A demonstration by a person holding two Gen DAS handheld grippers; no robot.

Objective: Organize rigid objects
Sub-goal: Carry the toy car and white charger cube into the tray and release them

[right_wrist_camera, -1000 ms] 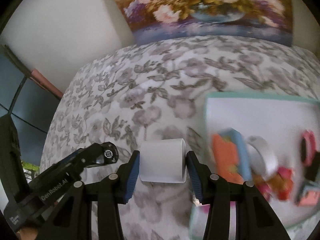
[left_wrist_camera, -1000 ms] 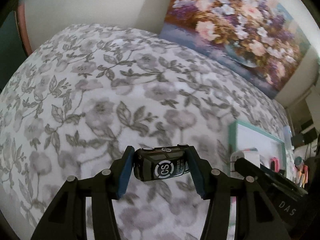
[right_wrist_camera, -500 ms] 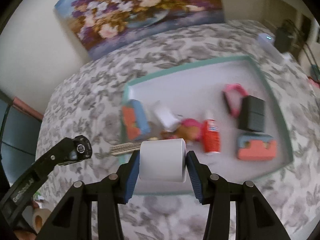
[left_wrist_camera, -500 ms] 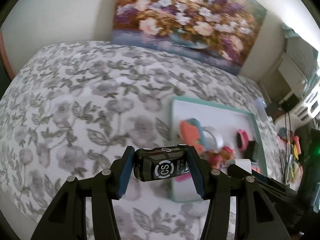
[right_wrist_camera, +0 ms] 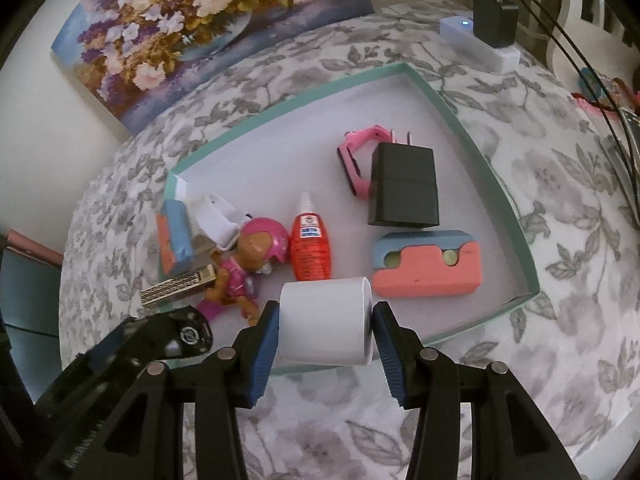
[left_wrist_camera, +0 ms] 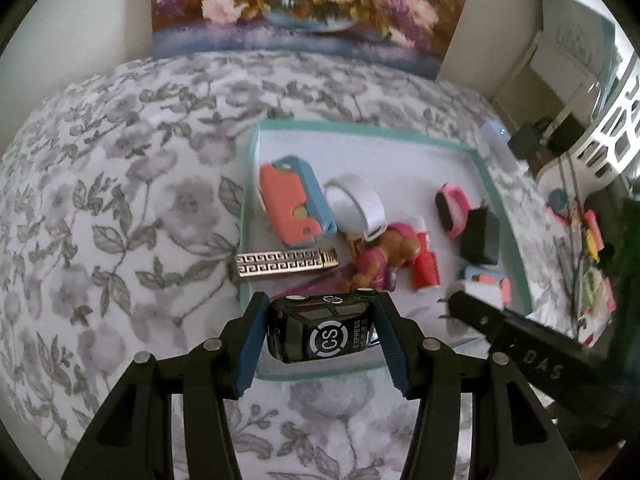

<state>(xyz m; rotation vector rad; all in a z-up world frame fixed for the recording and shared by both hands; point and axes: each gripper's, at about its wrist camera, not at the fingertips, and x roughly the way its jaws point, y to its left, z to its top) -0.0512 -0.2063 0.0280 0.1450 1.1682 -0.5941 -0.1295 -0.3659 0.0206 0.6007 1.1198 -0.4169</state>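
Note:
My left gripper (left_wrist_camera: pixel 322 336) is shut on a black toy car (left_wrist_camera: pixel 324 330) marked "CS EXPRESS", held above the near edge of a teal-rimmed white tray (left_wrist_camera: pixel 490 184). My right gripper (right_wrist_camera: pixel 325 334) is shut on a white paper roll (right_wrist_camera: pixel 325 330), held above the tray's (right_wrist_camera: pixel 500 184) near edge. The tray holds a coral-and-blue block (left_wrist_camera: pixel 294 204), a white tape roll (left_wrist_camera: pixel 358 206), a pink toy figure (right_wrist_camera: pixel 248 268), an orange glue bottle (right_wrist_camera: pixel 310 246), a black charger (right_wrist_camera: pixel 404 184), a pink clip (right_wrist_camera: pixel 358 160), a second coral-and-blue block (right_wrist_camera: pixel 426 264) and a gold patterned bar (left_wrist_camera: pixel 286 264).
The tray lies on a grey floral bedspread (left_wrist_camera: pixel 120 200). A flower painting (left_wrist_camera: pixel 312 8) leans against the back wall. A white power strip with a black adapter (right_wrist_camera: pixel 486 36) lies beyond the tray. Cluttered furniture (left_wrist_camera: pixel 580 220) stands to the right.
Both grippers have swung right and forward from open bedspread to above the tray's near edge, each still holding its object. The tray's contents now sit close in front of them.

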